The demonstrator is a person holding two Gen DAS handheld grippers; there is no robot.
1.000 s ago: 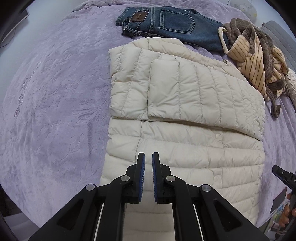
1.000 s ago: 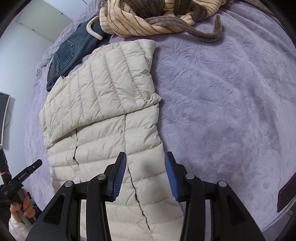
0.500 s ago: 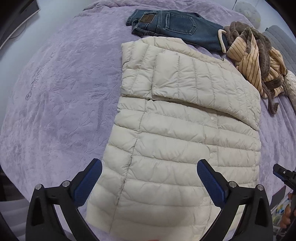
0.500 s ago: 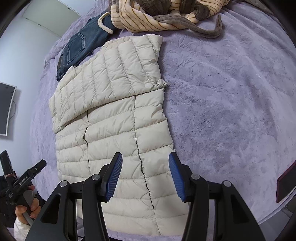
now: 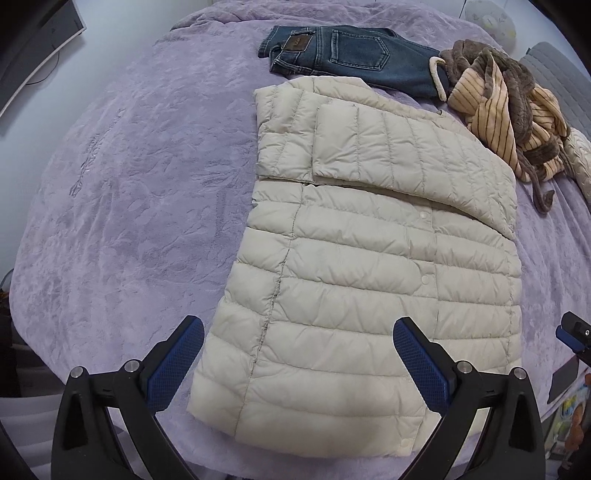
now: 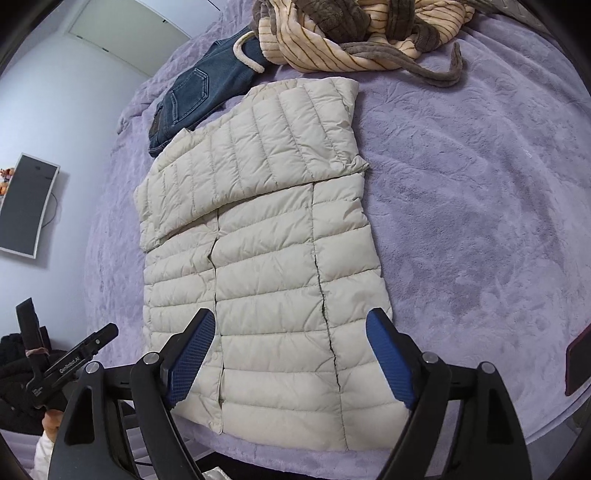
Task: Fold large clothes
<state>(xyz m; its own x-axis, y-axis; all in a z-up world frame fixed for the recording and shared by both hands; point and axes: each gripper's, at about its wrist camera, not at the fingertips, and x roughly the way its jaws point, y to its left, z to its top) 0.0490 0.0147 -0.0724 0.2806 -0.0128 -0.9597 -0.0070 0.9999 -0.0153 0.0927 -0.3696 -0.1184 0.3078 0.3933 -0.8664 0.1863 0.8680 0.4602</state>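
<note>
A cream quilted puffer jacket (image 5: 362, 266) (image 6: 266, 266) lies flat on the purple bedspread (image 5: 129, 192) (image 6: 480, 221), front up, with both sleeves folded across its chest. My left gripper (image 5: 298, 356) hangs above the jacket's near hem, wide open, nothing between its blue pads. My right gripper (image 6: 290, 354) hovers over the hem on the other side; its jaws are opening and they hold nothing. In the right wrist view the left gripper's tip (image 6: 96, 341) shows at the lower left. The right gripper's tip (image 5: 572, 334) shows at the right edge of the left wrist view.
Folded blue jeans (image 5: 343, 51) (image 6: 199, 99) lie beyond the jacket's collar. A rumpled striped tan and brown garment (image 5: 509, 110) (image 6: 362, 33) is heaped beside them. A dark screen (image 6: 26, 206) hangs on the wall left of the bed. The bed's near edge runs just below the hem.
Both grippers have let go and pulled back and up from the jacket, so its whole hem shows. The left jaws went from shut to wide open; the right jaws widened.
</note>
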